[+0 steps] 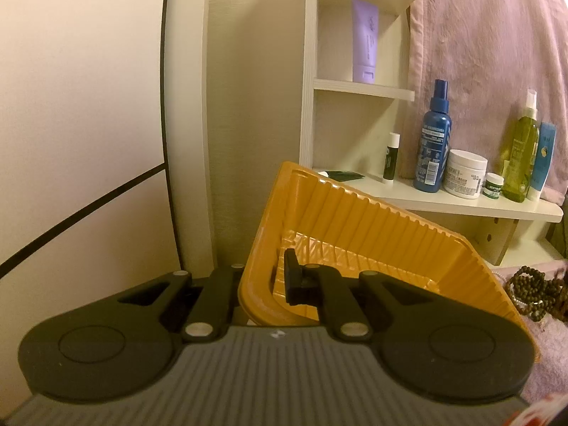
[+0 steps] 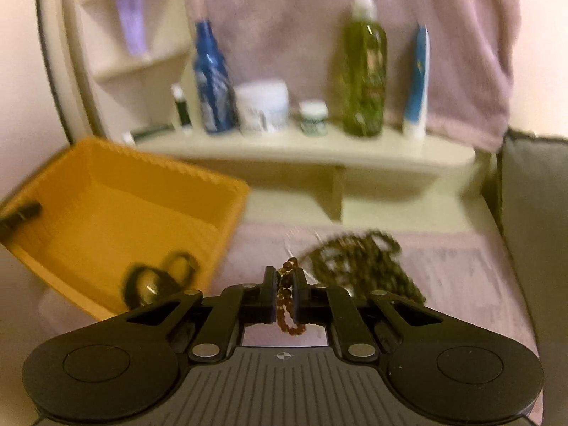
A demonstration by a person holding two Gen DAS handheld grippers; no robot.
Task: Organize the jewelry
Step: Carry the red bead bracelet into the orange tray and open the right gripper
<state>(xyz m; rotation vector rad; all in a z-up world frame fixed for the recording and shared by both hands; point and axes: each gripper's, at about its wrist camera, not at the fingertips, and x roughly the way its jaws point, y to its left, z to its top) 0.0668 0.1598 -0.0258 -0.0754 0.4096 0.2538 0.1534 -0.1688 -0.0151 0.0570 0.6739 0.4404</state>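
A ribbed orange plastic tray (image 1: 358,220) is tilted up, and my left gripper (image 1: 264,277) is shut on its near left wall. In the right wrist view the same orange tray (image 2: 227,209) sits at the left with a dark bracelet (image 2: 152,284) lying in its near corner. My right gripper (image 2: 284,284) is shut on a small amber bead bracelet (image 2: 287,298), which hangs between the pads. Just beyond it a heap of dark wooden bead necklaces (image 2: 358,262) lies on the pink cloth; the same beads (image 1: 532,291) show at the right edge of the left wrist view.
A white shelf (image 2: 319,152) behind holds a blue spray bottle (image 2: 213,85), a white cream jar (image 2: 262,106), a small jar (image 2: 313,117), a green bottle (image 2: 365,67) and a blue tube (image 2: 417,85). A pink towel (image 1: 479,35) hangs behind. A grey cushion (image 2: 536,213) is at the right.
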